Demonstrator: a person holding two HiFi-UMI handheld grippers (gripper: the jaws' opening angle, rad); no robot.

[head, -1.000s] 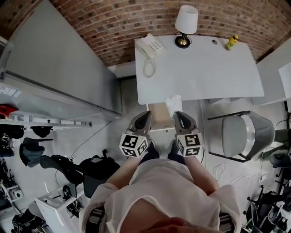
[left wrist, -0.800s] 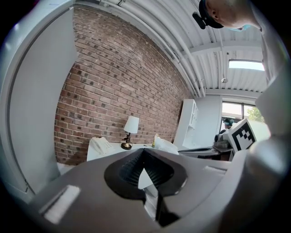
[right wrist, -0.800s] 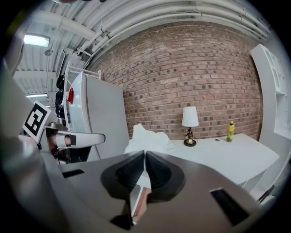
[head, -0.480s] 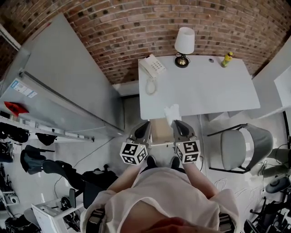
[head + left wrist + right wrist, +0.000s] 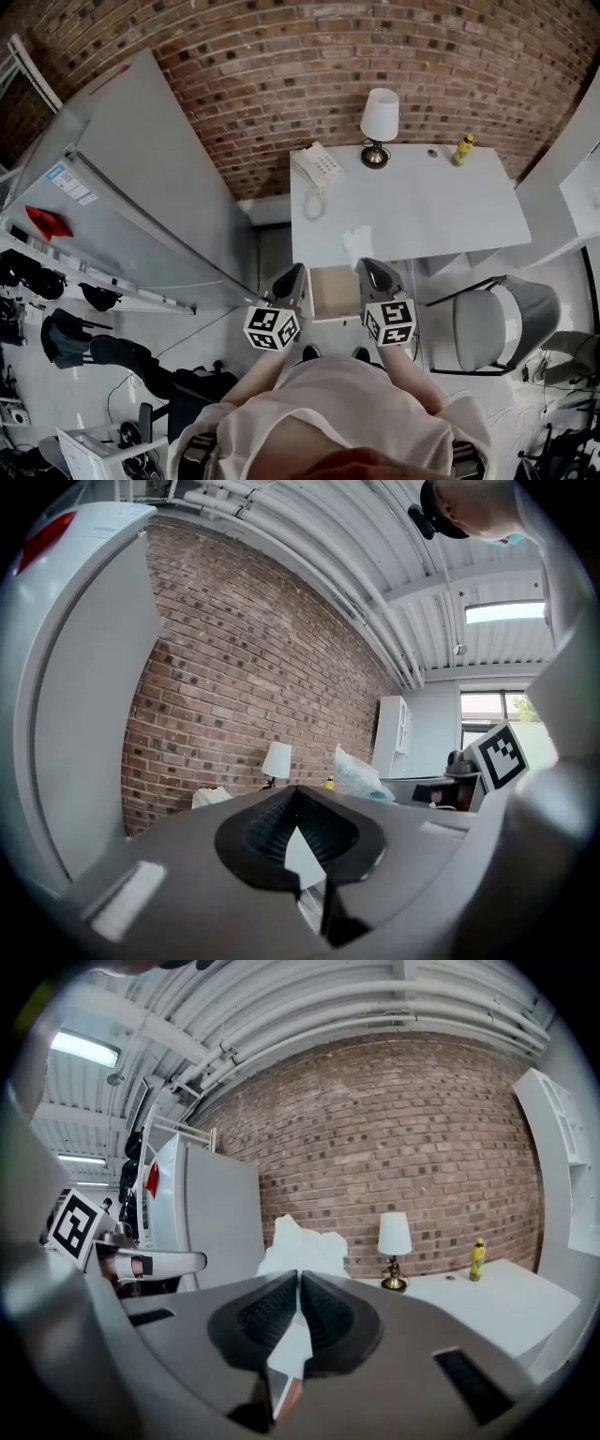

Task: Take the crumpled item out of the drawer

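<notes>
Head view: white desk (image 5: 422, 211) against brick wall, carrying telephone (image 5: 317, 167), lamp (image 5: 379, 122) and yellow bottle (image 5: 460, 149). Drawer (image 5: 333, 292) pulled open below desk's front edge. Right gripper (image 5: 367, 264): jaws pinched together on crumpled white item (image 5: 357, 244), held raised over drawer's right rear corner, at desk edge. Left gripper (image 5: 296, 272): jaws closed, nothing between, beside drawer's left side. Grey chair (image 5: 492, 319) at right.
</notes>
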